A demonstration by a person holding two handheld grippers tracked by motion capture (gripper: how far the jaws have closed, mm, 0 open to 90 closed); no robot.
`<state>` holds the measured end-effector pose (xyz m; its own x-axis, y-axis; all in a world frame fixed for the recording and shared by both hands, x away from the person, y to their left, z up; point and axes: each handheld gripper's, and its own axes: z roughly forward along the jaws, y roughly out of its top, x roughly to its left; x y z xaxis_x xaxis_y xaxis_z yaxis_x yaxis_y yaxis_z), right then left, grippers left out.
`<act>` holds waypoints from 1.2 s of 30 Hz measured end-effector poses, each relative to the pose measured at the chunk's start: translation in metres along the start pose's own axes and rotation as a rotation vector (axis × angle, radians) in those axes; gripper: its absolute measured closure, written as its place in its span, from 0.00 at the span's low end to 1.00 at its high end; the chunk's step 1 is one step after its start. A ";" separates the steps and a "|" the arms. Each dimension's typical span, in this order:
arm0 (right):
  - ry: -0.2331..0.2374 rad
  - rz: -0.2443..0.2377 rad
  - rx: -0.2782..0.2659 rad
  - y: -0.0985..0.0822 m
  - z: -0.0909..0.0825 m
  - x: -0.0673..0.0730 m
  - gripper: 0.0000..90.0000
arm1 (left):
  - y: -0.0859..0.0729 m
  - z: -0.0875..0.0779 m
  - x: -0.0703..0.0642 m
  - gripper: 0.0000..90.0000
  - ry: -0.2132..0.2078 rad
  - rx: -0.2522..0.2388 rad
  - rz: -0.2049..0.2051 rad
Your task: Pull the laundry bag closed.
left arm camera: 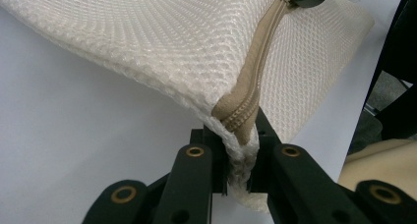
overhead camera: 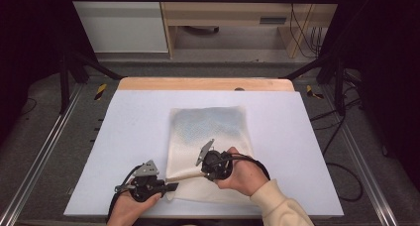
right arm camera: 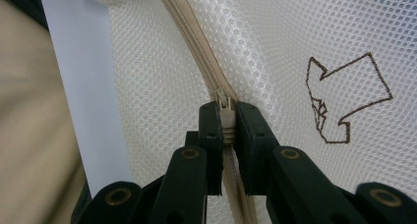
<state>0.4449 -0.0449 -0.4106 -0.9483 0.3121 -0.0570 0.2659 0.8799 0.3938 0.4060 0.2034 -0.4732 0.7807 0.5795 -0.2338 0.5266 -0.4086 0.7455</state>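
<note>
Mesh laundry bag (overhead camera: 208, 137) lies flat mid-table on the white mat (overhead camera: 124, 137). Our left gripper (left arm camera: 238, 150) clamps the bag's corner at the zipper (left arm camera: 260, 62) end, anchoring it taut; our right gripper (right arm camera: 227, 123) pinches the zipper pull (right arm camera: 225, 111), likely to slide it.

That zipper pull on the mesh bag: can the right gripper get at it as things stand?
Yes, it seems so: the right gripper is shut on the zipper pull, with nothing between them. The left gripper pinches the mesh bag at its corner, at the zipper's end.
</note>
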 end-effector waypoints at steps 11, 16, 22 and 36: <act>-0.011 0.011 -0.014 -0.002 -0.001 0.000 0.91 | 0.002 0.001 0.001 0.92 0.005 -0.003 -0.003; -0.016 0.018 0.001 -0.005 -0.001 -0.002 0.91 | 0.003 0.001 0.000 0.92 -0.005 -0.003 0.007; -0.016 0.025 -0.003 -0.007 -0.003 -0.002 0.91 | 0.003 0.001 -0.001 0.92 -0.003 -0.005 0.010; -0.026 0.032 -0.019 -0.020 -0.004 -0.005 0.91 | 0.006 0.003 -0.002 0.92 0.000 -0.002 0.024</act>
<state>0.4432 -0.0655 -0.4143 -0.9345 0.3492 -0.0681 0.2921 0.8624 0.4134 0.4084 0.1972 -0.4698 0.7932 0.5695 -0.2156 0.5069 -0.4213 0.7521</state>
